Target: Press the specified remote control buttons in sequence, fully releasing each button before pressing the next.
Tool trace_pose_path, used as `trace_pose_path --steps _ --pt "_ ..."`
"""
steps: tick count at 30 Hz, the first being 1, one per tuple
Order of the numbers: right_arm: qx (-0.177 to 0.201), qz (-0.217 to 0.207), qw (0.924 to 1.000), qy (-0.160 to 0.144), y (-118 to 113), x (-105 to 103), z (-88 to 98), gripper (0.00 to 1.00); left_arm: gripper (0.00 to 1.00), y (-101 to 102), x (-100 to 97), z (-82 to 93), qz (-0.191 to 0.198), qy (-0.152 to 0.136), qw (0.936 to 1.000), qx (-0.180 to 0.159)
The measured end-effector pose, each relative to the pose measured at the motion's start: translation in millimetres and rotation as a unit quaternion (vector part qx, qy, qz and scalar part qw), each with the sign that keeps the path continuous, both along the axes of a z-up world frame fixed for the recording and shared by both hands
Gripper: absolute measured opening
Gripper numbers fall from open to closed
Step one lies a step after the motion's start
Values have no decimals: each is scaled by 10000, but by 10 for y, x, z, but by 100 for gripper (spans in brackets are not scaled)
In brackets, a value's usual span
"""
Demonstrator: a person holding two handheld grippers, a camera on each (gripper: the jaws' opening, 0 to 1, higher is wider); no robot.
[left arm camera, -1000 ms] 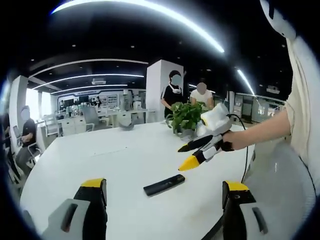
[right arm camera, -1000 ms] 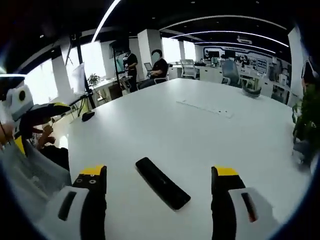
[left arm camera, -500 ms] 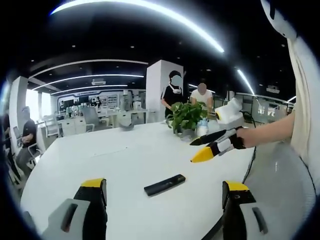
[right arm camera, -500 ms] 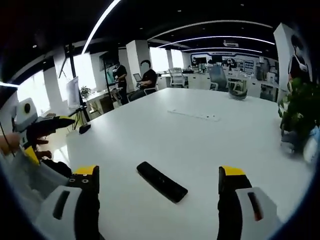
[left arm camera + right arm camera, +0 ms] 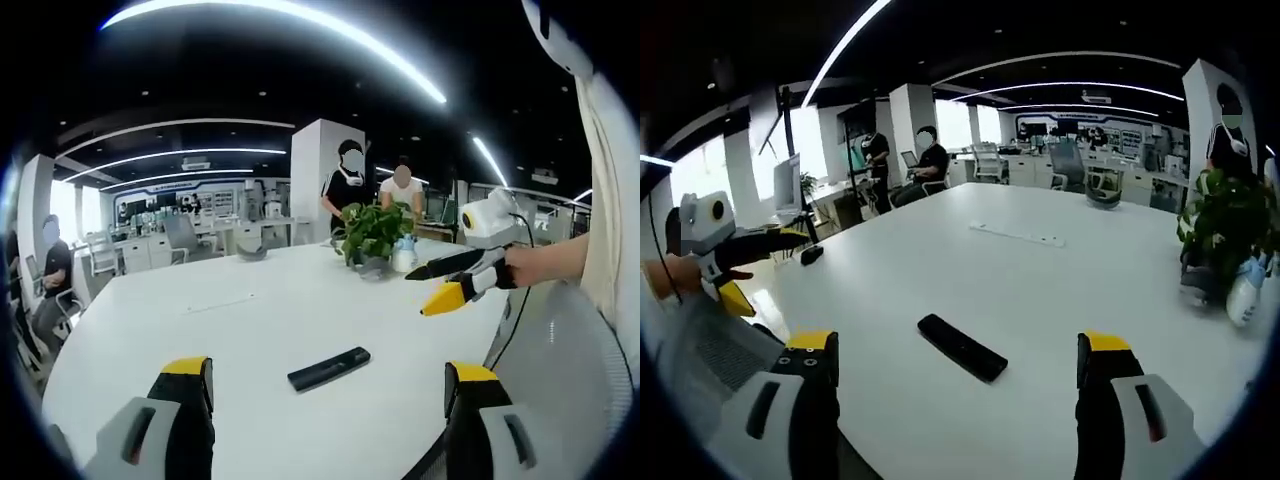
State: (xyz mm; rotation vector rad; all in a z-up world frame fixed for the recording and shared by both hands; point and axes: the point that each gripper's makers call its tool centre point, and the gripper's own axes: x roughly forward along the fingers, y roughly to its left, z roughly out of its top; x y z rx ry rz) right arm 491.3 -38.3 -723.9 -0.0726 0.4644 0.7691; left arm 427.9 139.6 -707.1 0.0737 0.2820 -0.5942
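Far left of the left gripper view, a seated person [image 5: 52,270] by the background desks, not involved. Lower left and lower right of that view, the left hand-held gripper [image 5: 330,400] shows its two yellow-tipped jaws spread wide with nothing between them, hovering back from the table [image 5: 250,310]. The remote control [image 5: 329,369] lies flat on the white top at lower centre, between the jaws' line of sight but well apart from them, so no button is being pressed; probably both tools are held off so the remote is in plain sight. Right of centre, a potted plant [image 5: 375,235] and a small bottle [image 5: 404,259] near the far edge, two standing people behind. At the right, the right hand-held gripper [image 5: 447,281] hangs in the air above the table edge, jaws parted, gripping nothing. In the right gripper view, the left tool shows at the left edge with the remote control [image 5: 962,347] at centre and the right tool's own jaws wide at the bottom. Button labels too small to read; which button is next can't be told. A dark object [image 5: 811,255] at the far left table edge is unclear.
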Motion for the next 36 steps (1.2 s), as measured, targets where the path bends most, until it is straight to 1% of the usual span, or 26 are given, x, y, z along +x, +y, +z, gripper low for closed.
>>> trace_pose_path --steps 7,15,19,28,34,36 --pt "63 -111 9999 -51 -74 -152 91 100 100 9 1 5 12 -21 10000 4" --pt "65 -222 9997 -1 -192 -298 79 100 100 -13 -3 24 12 -25 10000 -15" --pt "125 -311 9994 5 -224 -338 96 100 100 -7 -1 31 24 -33 10000 -37" --pt "112 -369 9993 12 -256 -466 120 100 100 -3 -2 19 19 -26 10000 -19" --pt "4 -438 9990 -96 -323 -498 155 100 100 -14 0 26 33 -21 10000 -8" --pt "29 -457 9989 -96 -333 -501 161 100 100 -13 0 25 38 -14 10000 -2"
